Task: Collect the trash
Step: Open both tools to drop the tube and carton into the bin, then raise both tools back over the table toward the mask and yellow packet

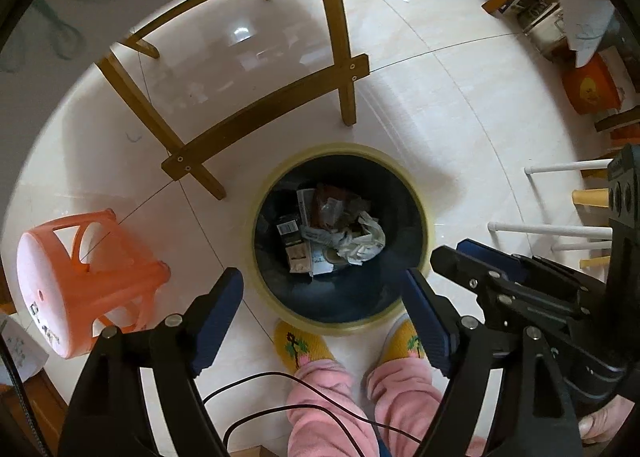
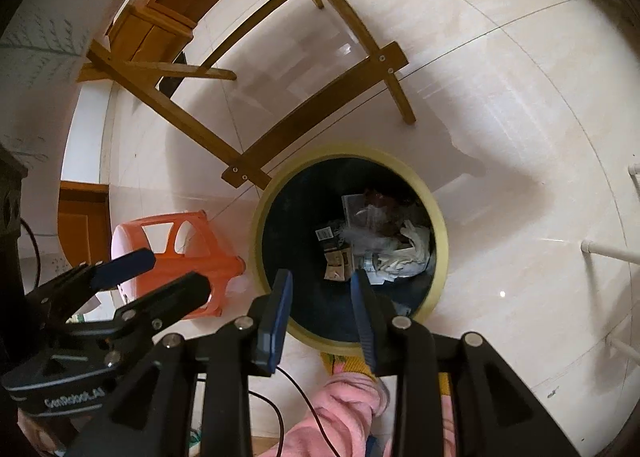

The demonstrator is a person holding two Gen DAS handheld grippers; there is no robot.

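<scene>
A: Left wrist view: we hang over the trash bin (image 1: pixel 340 321), the left gripper (image 1: pixel 324 289) spread wide with nothing between its pads.

B: Our right gripper (image 2: pixel 320 285) stands parted and empty too; crumpled paper (image 2: pixel 404 253) lies inside at three o'clock. We judge the drop finished; next we fetch more litter.

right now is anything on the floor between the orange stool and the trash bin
No. In both wrist views the tile between the orange stool and the trash bin is bare, crossed only by a thin grout line.
</scene>
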